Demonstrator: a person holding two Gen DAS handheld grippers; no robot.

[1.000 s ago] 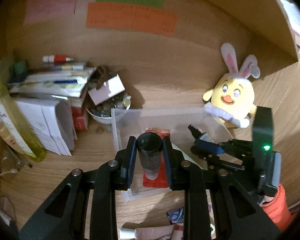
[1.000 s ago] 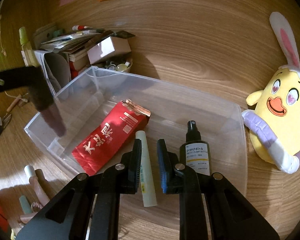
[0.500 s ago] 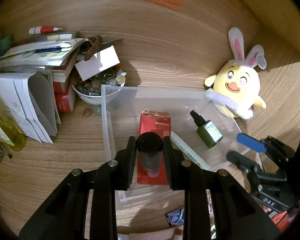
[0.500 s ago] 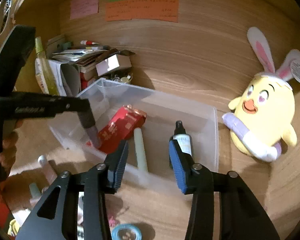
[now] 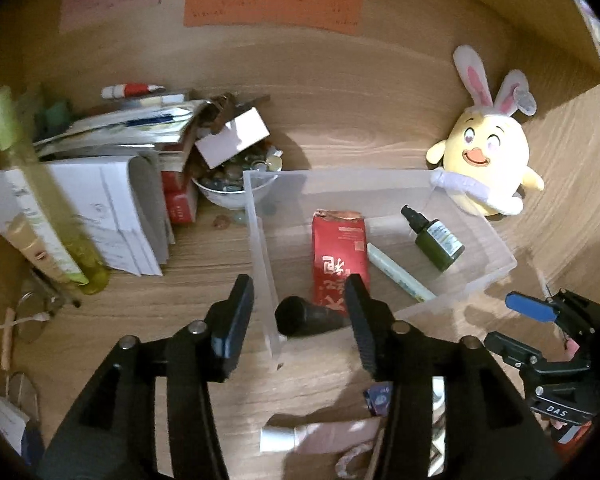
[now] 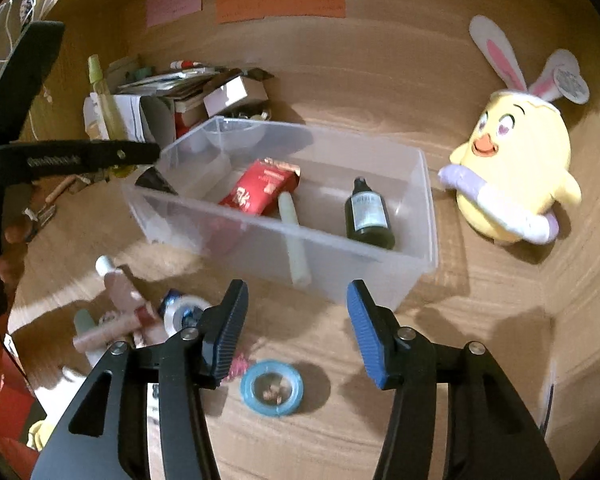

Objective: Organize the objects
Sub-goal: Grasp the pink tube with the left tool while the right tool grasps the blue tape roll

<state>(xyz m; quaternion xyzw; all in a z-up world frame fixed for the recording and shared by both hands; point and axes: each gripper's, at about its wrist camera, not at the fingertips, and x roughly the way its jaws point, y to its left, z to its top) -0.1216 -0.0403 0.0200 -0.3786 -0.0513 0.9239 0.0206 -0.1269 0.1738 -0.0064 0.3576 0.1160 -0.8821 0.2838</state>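
A clear plastic bin (image 5: 260, 240) (image 6: 380, 264) stands on the wooden desk. It holds a red packet (image 5: 338, 256) (image 6: 260, 192), a pale tube (image 5: 398, 272) (image 6: 294, 236), a dark green spray bottle (image 5: 434, 238) (image 6: 366, 214) and a black cylinder (image 5: 308, 316) lying at its near left corner. My left gripper (image 5: 300, 312) is open and empty just above that cylinder. My right gripper (image 6: 294, 316) is open and empty in front of the bin, over a blue-rimmed round tin (image 6: 272, 386).
A yellow bunny-eared plush (image 5: 486, 168) (image 6: 516, 164) sits right of the bin. Stacked papers and boxes (image 5: 112, 184), a bowl of small stones (image 5: 236, 184) and a yellow-green bottle (image 5: 40, 196) crowd the left. Pink tubes (image 6: 116, 308) and small items lie in front.
My left gripper opened and let go of the black cylinder, which now lies in the bin. My right gripper opened, left the pale tube in the bin and drew back.
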